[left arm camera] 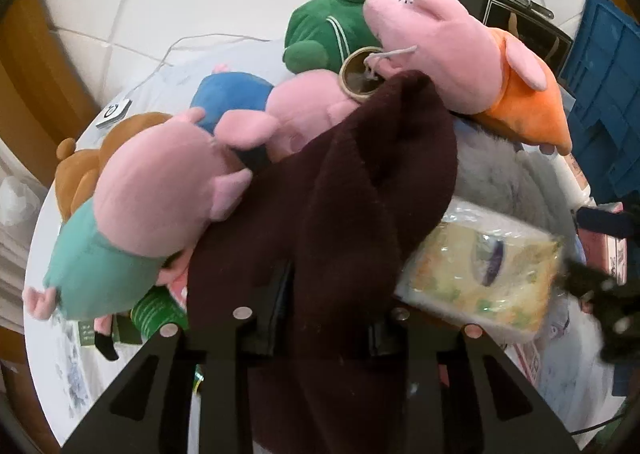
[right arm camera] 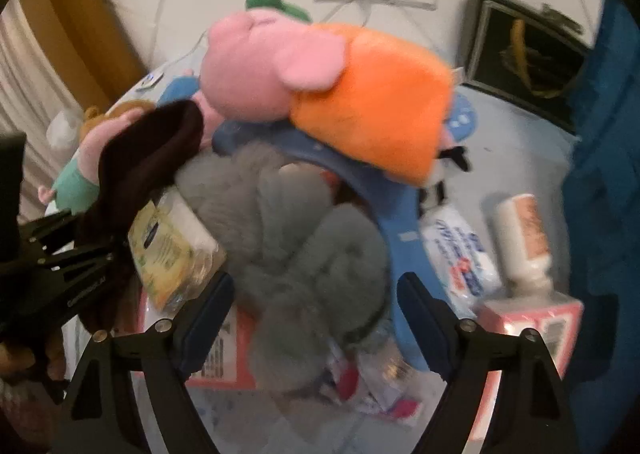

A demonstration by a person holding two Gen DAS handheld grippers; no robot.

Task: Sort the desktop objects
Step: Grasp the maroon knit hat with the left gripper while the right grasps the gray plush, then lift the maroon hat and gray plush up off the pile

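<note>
My left gripper (left arm camera: 320, 318) is shut on a dark maroon knit garment (left arm camera: 344, 190), which drapes over its fingers and rises toward the plush pile; it also shows at the left of the right wrist view (right arm camera: 148, 150). My right gripper (right arm camera: 316, 294) is open, its fingers either side of a grey furry item (right arm camera: 304, 246). A pink pig plush in orange (right arm camera: 320, 78) lies above it, also in the left wrist view (left arm camera: 460, 58). A tissue pack (left arm camera: 480, 266) lies right of the garment.
Pig plushes in teal (left arm camera: 132, 214) and blue (left arm camera: 240, 94), a green frog plush (left arm camera: 332, 26), a tape roll (left arm camera: 360, 72), a white bottle (right arm camera: 524, 234), a wipes pack (right arm camera: 460, 254) and a blue crate (left arm camera: 604, 94) crowd the round table (right arm camera: 520, 158).
</note>
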